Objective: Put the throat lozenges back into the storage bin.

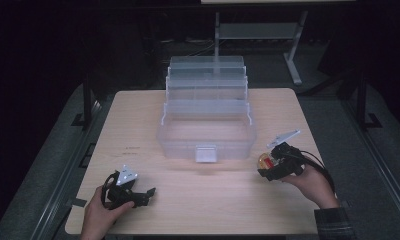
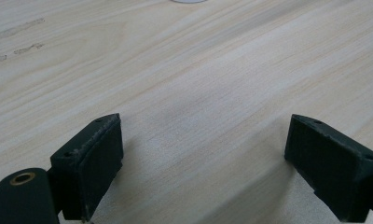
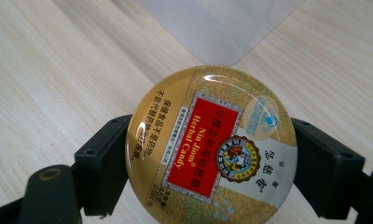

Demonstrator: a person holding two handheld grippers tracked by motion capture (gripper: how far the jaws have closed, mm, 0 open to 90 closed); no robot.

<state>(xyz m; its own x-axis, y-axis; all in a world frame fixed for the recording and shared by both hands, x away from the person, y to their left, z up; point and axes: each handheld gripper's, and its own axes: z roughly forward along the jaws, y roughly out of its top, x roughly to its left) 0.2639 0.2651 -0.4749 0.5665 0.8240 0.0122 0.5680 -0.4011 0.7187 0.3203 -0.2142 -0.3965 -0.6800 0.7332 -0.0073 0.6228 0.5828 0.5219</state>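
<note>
Clamping round glossy candy tin point(image 3: 212, 147) w/ right gripper point(image 3: 211, 163) jaws | left gripper point(image 2: 203, 158) jaws apart, woodgrain table point(image 2: 198, 70)

Your table point(image 1: 138, 120): pale wood top. On it, toward the far middle, one clear plastic box point(image 1: 206, 132), tiered trays opened back.

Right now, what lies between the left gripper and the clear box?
Bare wooden table, seen from the high view, separates the left gripper from the clear box.

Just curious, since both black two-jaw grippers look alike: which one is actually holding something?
The right gripper: its jaws clamp a round golden herbal candy tin with a red label. The left gripper stands open over the bare wooden table.
</note>
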